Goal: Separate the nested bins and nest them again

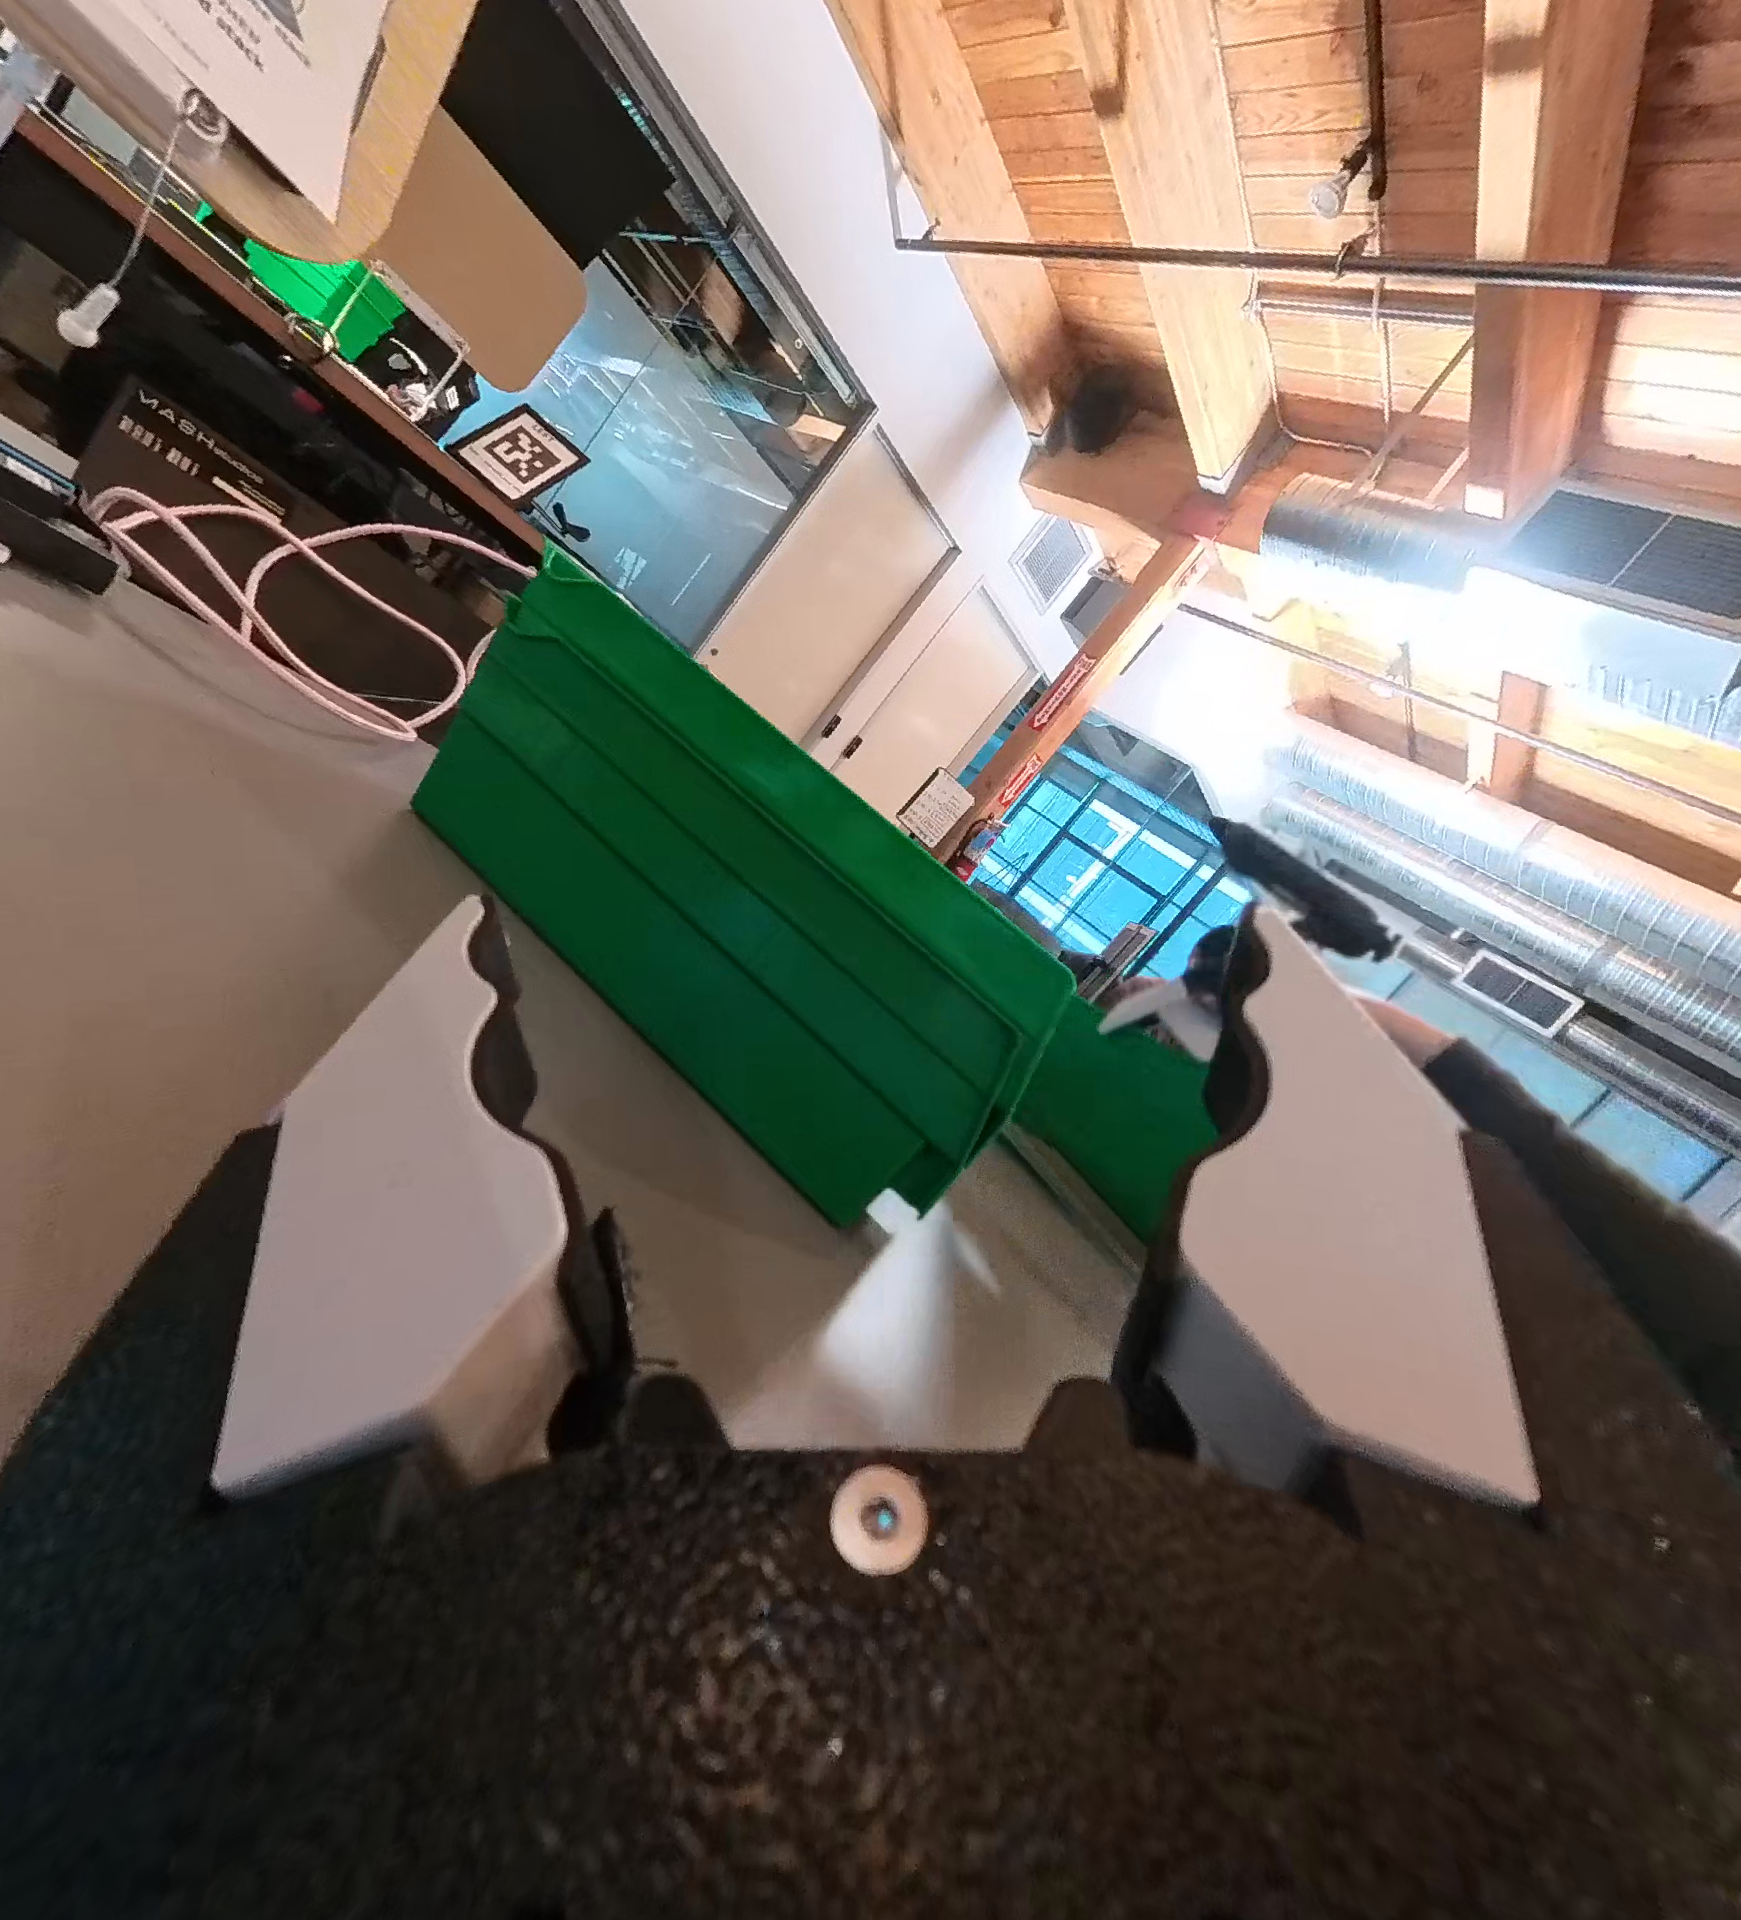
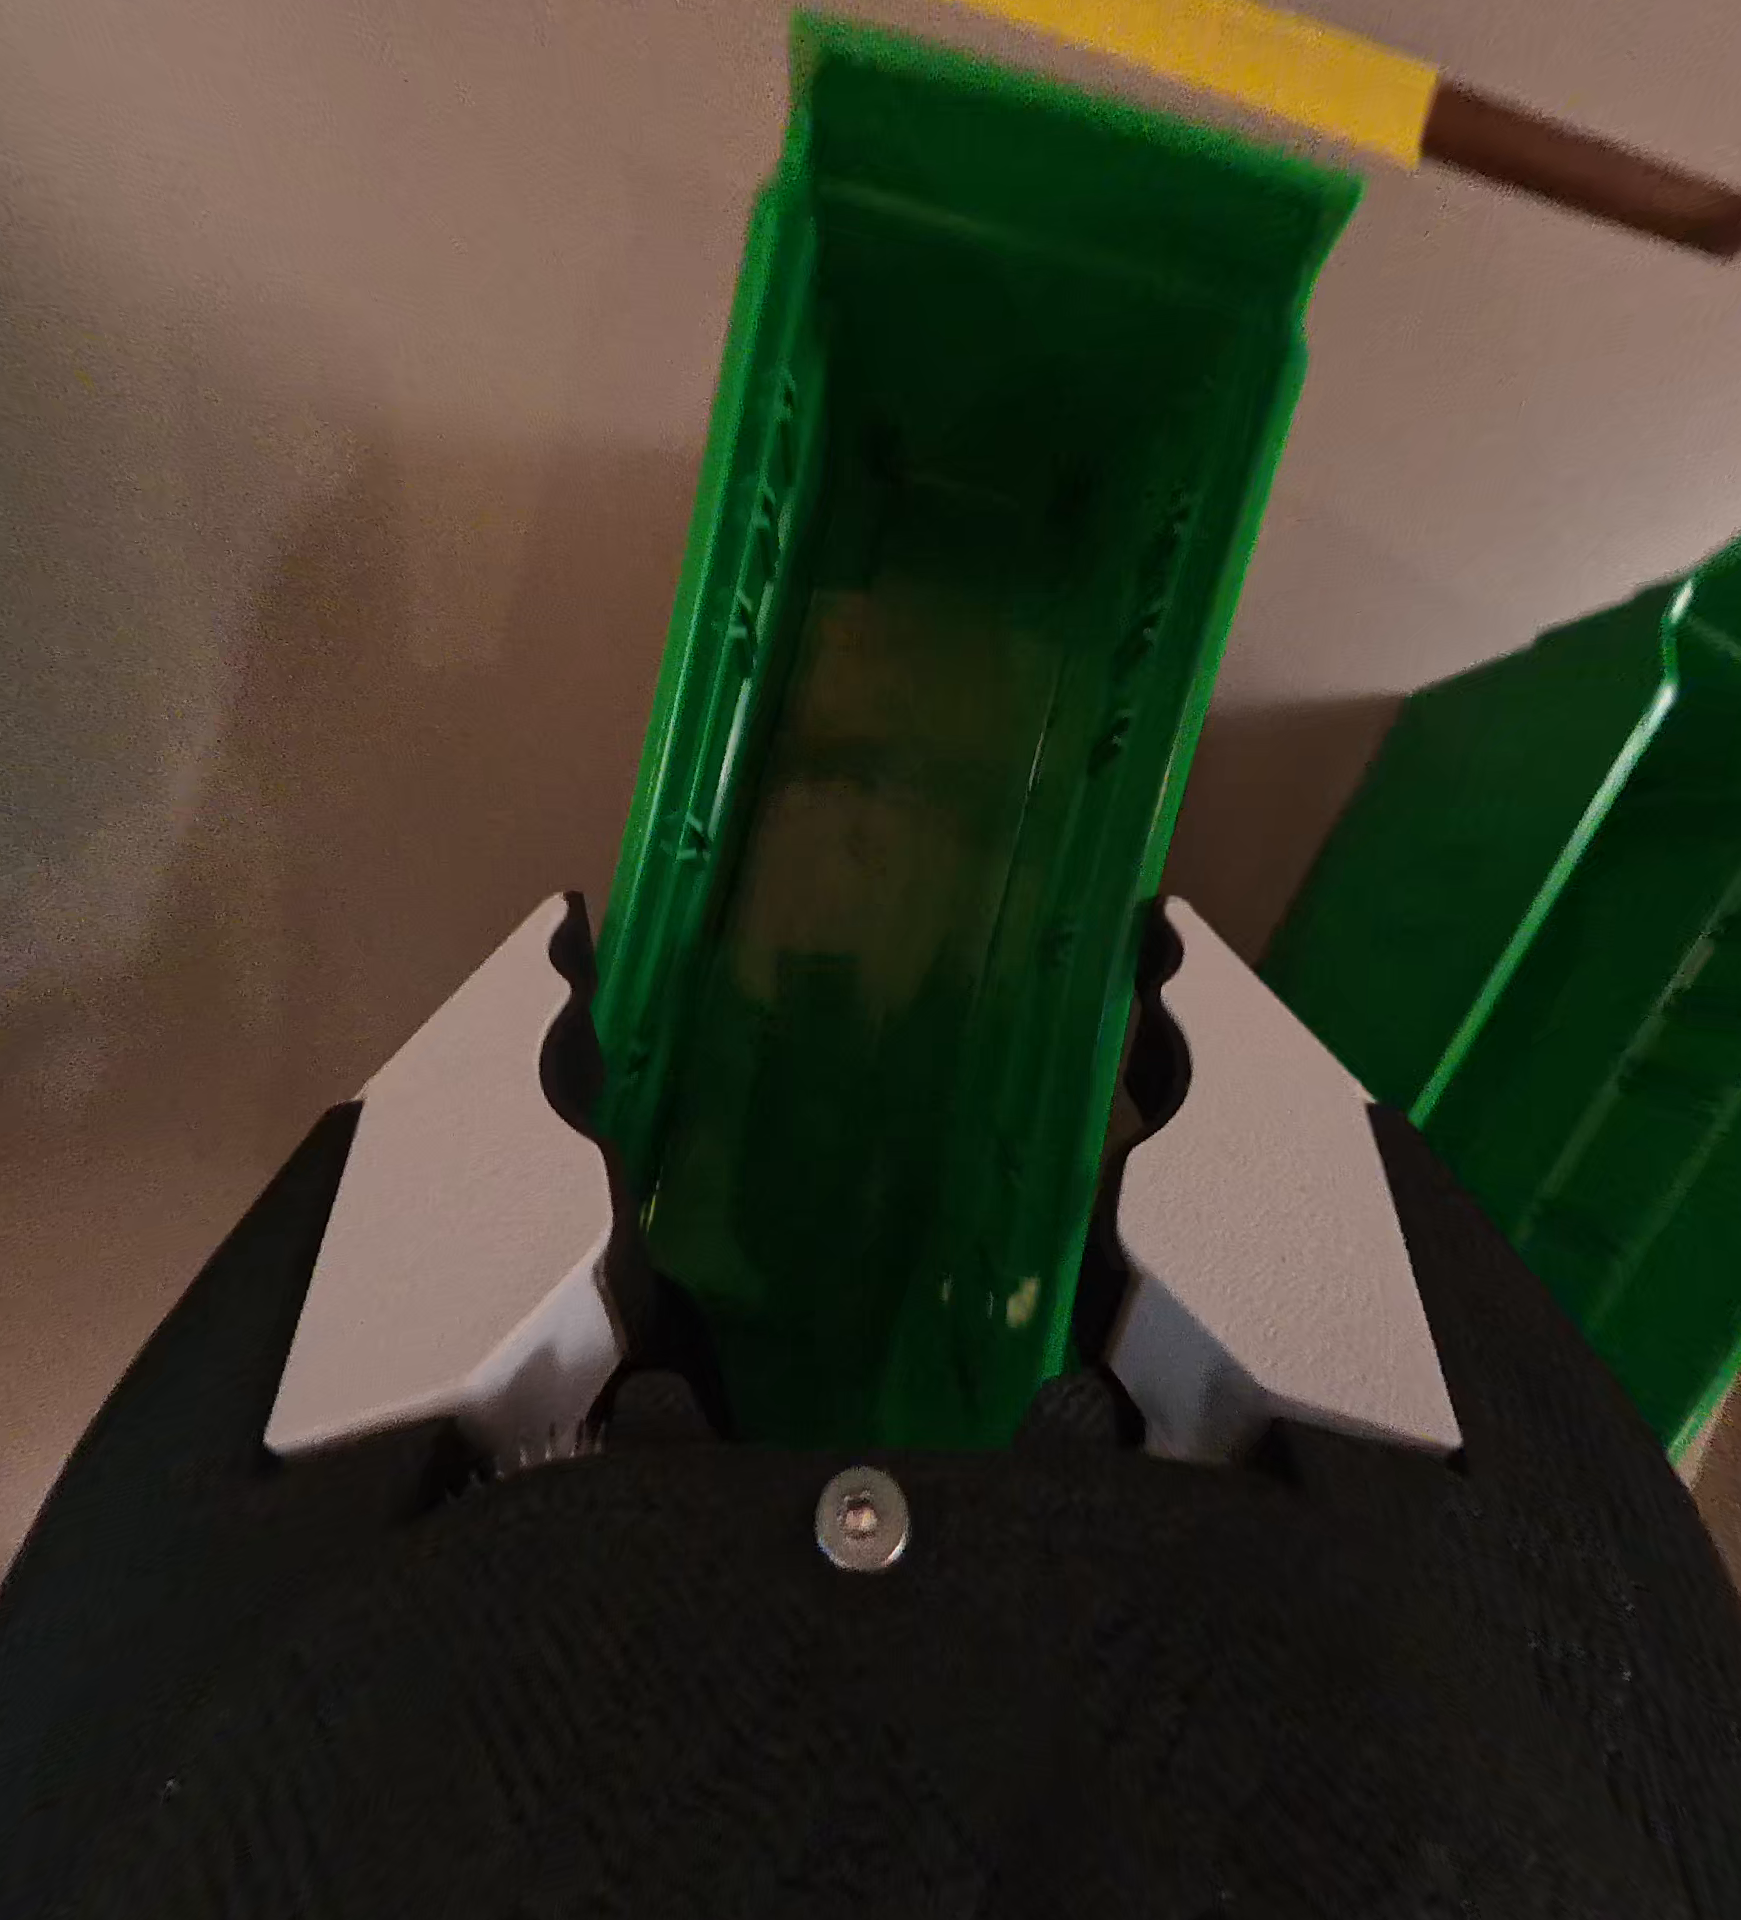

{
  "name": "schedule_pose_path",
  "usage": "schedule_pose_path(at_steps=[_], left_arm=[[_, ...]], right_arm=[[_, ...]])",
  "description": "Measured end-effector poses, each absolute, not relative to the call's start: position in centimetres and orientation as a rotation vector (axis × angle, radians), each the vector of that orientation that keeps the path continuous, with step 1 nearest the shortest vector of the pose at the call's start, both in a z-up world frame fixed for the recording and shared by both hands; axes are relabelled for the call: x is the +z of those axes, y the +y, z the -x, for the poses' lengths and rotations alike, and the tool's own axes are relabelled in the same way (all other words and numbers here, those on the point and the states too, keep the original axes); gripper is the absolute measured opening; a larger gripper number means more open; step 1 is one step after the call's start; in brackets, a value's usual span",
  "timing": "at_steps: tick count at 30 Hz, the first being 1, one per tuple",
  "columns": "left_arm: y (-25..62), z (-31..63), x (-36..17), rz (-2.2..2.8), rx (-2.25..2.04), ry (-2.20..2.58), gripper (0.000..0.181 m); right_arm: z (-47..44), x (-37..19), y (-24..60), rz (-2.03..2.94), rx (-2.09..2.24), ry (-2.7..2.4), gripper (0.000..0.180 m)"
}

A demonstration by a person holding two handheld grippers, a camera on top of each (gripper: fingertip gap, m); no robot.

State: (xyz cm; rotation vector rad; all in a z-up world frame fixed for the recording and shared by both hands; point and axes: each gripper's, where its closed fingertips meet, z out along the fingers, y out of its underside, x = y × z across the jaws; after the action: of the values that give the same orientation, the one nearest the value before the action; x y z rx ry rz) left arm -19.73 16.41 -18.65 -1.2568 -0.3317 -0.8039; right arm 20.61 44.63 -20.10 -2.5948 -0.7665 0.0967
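- Between my right gripper's (image 2: pixel 866 1049) fingers sits one green bin (image 2: pixel 959 665), pinched at its near end, open side toward the camera, its length running away from me.
- Beside it, to the right and a little lower, a second green bin (image 2: pixel 1614 997) rests on the beige table (image 2: pixel 222 520), apart from the one I hold.
- Farther off, beyond the held bin's far end, a brown stick with yellow tape (image 2: pixel 1468 135) lies on the table.
- On the other side, my left gripper (image 1: pixel 871 997) is spread wide and holds nothing; bare table shows between its fingers.
- Just past those fingers stands a stack of green bins (image 1: pixel 741 914), side ribs toward me, seemingly two or more nested; I cannot count them for sure.
- Behind the stack, my other gripper (image 1: pixel 1292 894) shows partly, over another bit of green.
- Far back, a pink cable (image 1: pixel 326 634) loops over the table near dark boxes.
- Risk, as I judge it: I grip the bin only at one end, so it could swing or slip out if I move fast.
- Lowering it askew into another bin could jam it on the ribs or shove that bin along the table, since my left fingers steady nothing.
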Motion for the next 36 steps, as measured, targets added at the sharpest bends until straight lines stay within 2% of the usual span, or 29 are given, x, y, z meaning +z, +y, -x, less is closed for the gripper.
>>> schedule_pose_path(at_steps=[4, 10, 12, 14, 16, 17, 23, 25, 31, 36], left_arm=[[16.6, 19.8, -18.8, 1.261, -0.810, -0.341, 0.132], [16.6, 19.9, -18.8, 1.261, -0.809, -0.347, 0.132], [16.6, 19.9, -18.9, 1.264, -0.798, -0.348, 0.131], [16.7, 19.8, -18.9, 1.273, -0.787, -0.343, 0.132], [16.8, 19.7, -19.0, 1.281, -0.783, -0.339, 0.132], [16.8, 19.7, -19.0, 1.281, -0.782, -0.338, 0.132], [16.5, 20.0, -18.8, 1.253, -0.810, -0.354, 0.132], [16.5, 20.1, -18.8, 1.249, -0.817, -0.357, 0.132], [16.3, 20.1, -18.6, 1.230, -0.843, -0.359, 0.133], [16.2, 20.3, -18.5, 1.210, -0.869, -0.369, 0.133]], right_arm=[[-23.4, -22.5, 44.3, 2.641, 0.053, -0.736, 0.109], [-24.0, -22.6, 43.6, 2.668, 0.009, -0.797, 0.119], [-23.5, -20.8, 44.5, 2.573, -0.084, -0.829, 0.120], [-19.9, -18.0, 44.6, 2.410, -0.025, -0.896, 0.126], [-13.1, -15.5, 42.8, 2.229, 0.201, -1.020, 0.140], [-9.5, -14.7, 41.1, 2.156, 0.322, -1.099, 0.141], [7.0, -15.0, 32.0, 2.140, 0.754, -1.363, 0.160], [10.3, -16.2, 31.8, 2.231, 0.751, -1.372, 0.160], [13.4, -20.6, 35.6, 2.396, 0.224, -1.455, 0.160], [13.3, -21.4, 35.9, 2.462, -0.051, -1.567, 0.131]])
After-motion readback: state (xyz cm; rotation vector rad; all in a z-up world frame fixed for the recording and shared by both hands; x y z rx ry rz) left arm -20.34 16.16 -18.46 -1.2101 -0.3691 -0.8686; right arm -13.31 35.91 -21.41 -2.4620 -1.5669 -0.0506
